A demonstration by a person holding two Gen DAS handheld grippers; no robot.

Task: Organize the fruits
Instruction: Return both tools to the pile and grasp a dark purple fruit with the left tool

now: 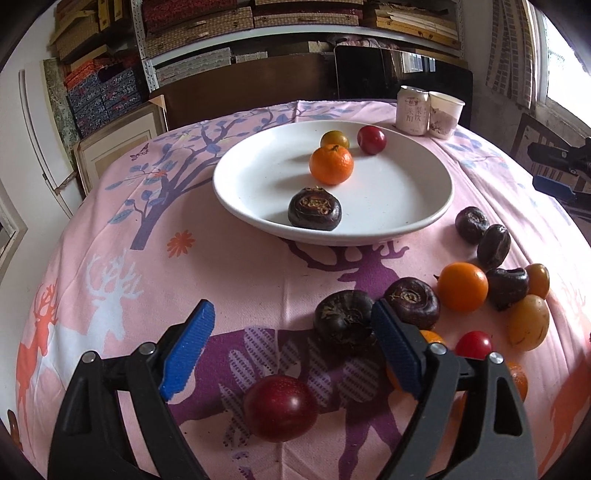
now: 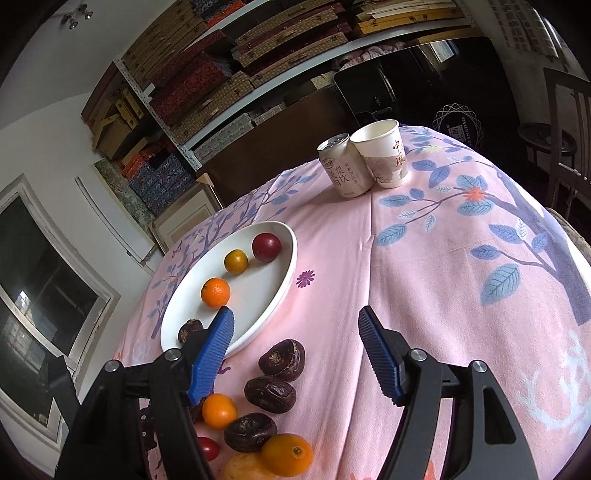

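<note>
A white plate (image 1: pixel 424 218) holds an orange mandarin (image 1: pixel 331 165), a red plum (image 1: pixel 371 139), a small yellow-green fruit (image 1: pixel 334 139) and a dark water chestnut (image 1: pixel 314 209). My left gripper (image 1: pixel 291 350) is open, low over the cloth. A dark red plum (image 1: pixel 280 407) lies between its fingers, nearer the camera. A water chestnut (image 1: pixel 344 321) sits against its right finger. Loose fruits lie to the right, among them an orange (image 1: pixel 462 286). My right gripper (image 2: pixel 295 354) is open and empty above the loose fruits (image 2: pixel 270 394), beside the plate (image 2: pixel 280 295).
A drink can (image 2: pixel 345 168) and a paper cup (image 2: pixel 384 158) stand at the table's far edge. The pink patterned cloth (image 1: pixel 240 280) covers the round table. Shelves of boxes (image 1: pixel 199 33) and a dark cabinet stand behind the table.
</note>
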